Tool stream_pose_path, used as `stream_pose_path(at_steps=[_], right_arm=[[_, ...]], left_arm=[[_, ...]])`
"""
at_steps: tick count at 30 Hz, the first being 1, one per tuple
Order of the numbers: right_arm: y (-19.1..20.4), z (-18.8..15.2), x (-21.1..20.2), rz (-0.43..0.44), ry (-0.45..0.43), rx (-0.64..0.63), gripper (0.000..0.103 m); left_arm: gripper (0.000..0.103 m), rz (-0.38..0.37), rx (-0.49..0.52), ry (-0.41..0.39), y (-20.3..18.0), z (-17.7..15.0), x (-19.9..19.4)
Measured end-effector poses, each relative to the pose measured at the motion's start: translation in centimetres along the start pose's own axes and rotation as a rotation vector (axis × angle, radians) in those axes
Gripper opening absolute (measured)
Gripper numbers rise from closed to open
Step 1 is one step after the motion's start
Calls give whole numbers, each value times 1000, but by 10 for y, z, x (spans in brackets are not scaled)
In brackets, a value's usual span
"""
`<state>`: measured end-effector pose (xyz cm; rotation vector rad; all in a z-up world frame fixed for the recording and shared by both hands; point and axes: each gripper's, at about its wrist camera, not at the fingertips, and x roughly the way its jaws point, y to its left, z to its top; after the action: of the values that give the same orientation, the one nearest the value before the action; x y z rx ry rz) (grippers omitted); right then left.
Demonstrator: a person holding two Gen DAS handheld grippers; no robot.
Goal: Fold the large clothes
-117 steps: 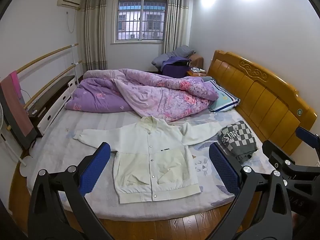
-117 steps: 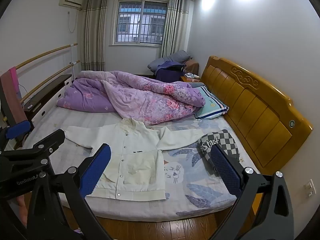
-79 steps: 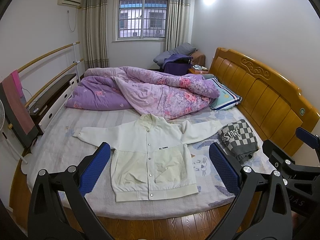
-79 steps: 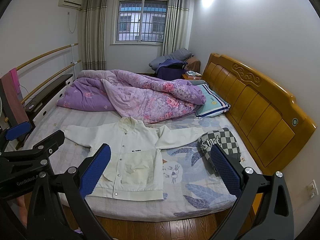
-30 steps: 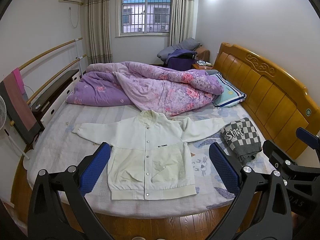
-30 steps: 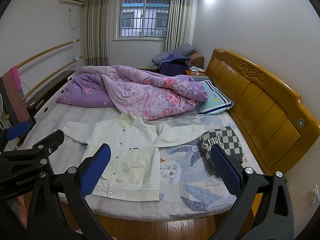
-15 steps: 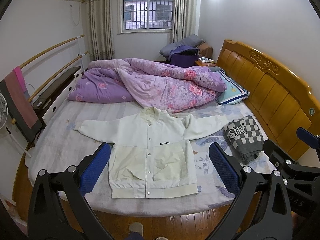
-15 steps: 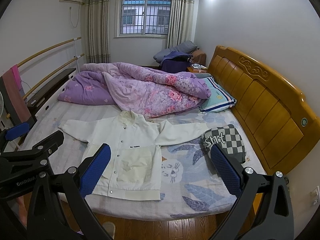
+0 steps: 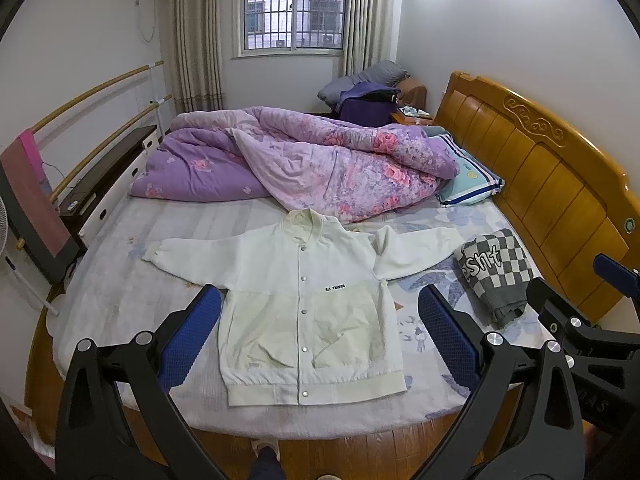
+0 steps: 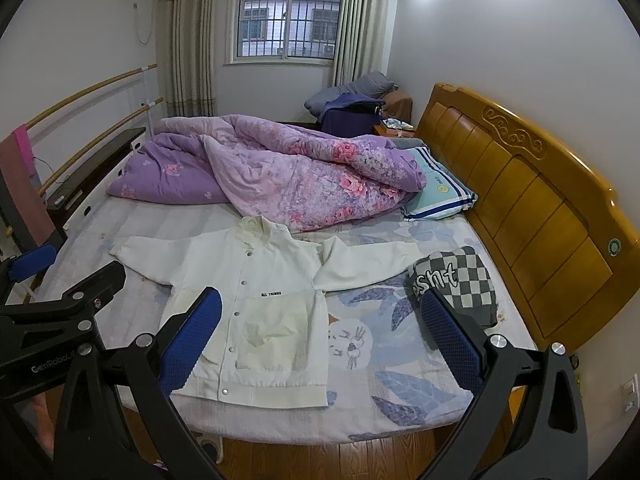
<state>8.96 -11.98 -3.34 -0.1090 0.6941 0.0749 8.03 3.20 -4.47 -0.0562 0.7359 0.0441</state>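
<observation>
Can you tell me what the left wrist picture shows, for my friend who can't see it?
A white jacket lies spread flat, sleeves out, on a bed. The open left gripper hovers before it, holding nothing. A folded checkered garment lies beside the jacket, a rumpled purple quilt behind.

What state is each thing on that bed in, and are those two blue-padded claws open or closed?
White snap-button jacket: spread flat, buttoned, sleeves out, unfolded.
Grey checkered garment: folded, beside the jacket.
Purple floral quilt: rumpled in a heap.
Striped pillow: partly under the quilt.
Left gripper: open, empty.
Right gripper: open, empty.
</observation>
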Motion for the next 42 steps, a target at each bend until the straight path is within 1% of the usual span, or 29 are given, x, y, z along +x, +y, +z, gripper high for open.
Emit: stream_pose_path(at_steps=[7, 16, 24, 29, 32, 36, 38, 42], right_arm=[[26, 22, 32, -33, 48, 8, 96], [77, 62, 82, -77, 114, 11, 96], [123, 89, 121, -127, 159, -2, 96], [149, 104, 142, -155, 176, -20, 96], [161, 108, 156, -165, 194, -27, 96], [178, 109, 189, -156, 243, -38, 96], [188, 107, 213, -140, 276, -44, 96], [215, 99, 261, -107, 326, -74, 96]], left_arm=[[98, -32, 12, 48, 34, 29, 42], [98, -81, 17, 110, 91, 70, 102], [98, -126, 20, 147, 138, 93, 147], [98, -161, -2, 163, 168, 105, 173], [98, -176, -14, 174, 181, 107, 188], [98, -177, -25, 210, 199, 106, 220], [98, -175, -47, 229, 210, 103, 237], [98, -164, -144, 279, 244, 90, 283]])
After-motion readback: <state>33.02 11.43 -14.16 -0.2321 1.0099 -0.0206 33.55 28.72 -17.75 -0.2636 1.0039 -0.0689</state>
